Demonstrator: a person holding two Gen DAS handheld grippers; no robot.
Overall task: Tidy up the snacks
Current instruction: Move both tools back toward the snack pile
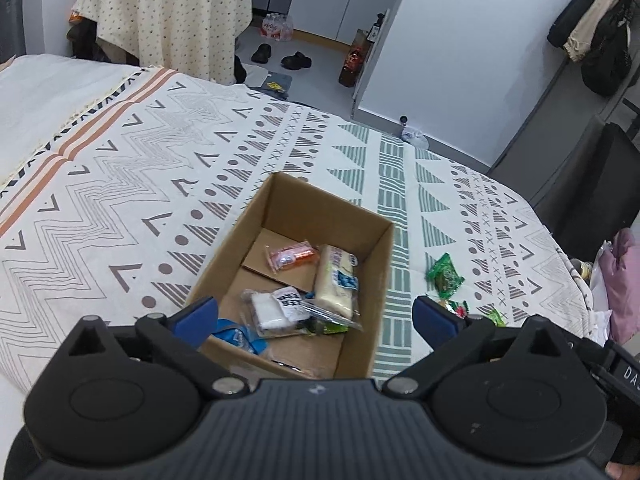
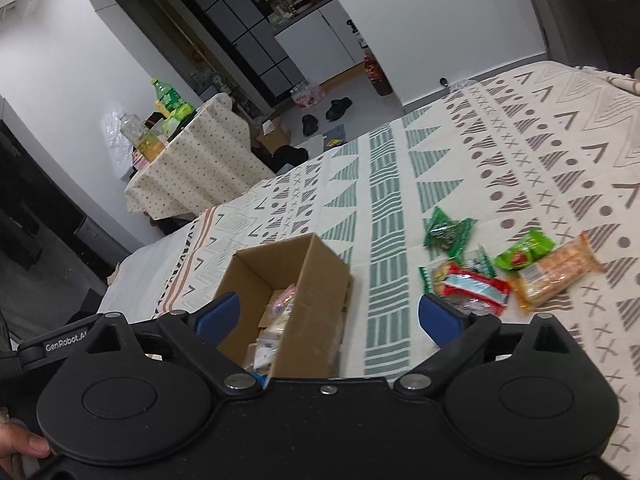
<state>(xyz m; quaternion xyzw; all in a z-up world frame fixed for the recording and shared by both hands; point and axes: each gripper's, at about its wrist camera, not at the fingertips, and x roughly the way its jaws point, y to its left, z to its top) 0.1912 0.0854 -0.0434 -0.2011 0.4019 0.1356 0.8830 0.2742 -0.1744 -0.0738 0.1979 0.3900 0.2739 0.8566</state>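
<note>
While both grippers hang empty over the bed, the step in hand looks like fetching the next loose packet for the box.

Left wrist view: left gripper (image 1: 316, 316) has its jaws spread wide, nothing between them, hovering over the near end of the cardboard box (image 1: 362, 276). Box sits mid-bedspread (image 1: 120, 200), toward the near edge. Inside: pink packet (image 1: 290, 258) at the far end, long cream packet (image 1: 336, 282) along the right wall, clear bag w/ white contents (image 1: 276, 310) & a blue wrapper (image 1: 238, 338) by the near wall. Green packet (image 1: 446, 274) lies outside, right of the box.

Right wrist view: right gripper (image 2: 328, 314) also wide open & empty, straddling the box's right wall. Loose pile sits right of the box: dark green packet (image 2: 448, 234), bright green one (image 2: 524, 254), orange cracker pack (image 2: 554, 276), red-and-white packet (image 2: 472, 286) nearest the right fingertip.

Judgement: swing right, come down over the red-and-white one first, pinch across its short width, lift clear of the box wall before dropping. Packets overlap, so a sloppy pinch may drag a neighbour. Box wall is the main obstacle. Draped side table (image 2: 192, 164) w/ bottles is well apart, no bother.
</note>
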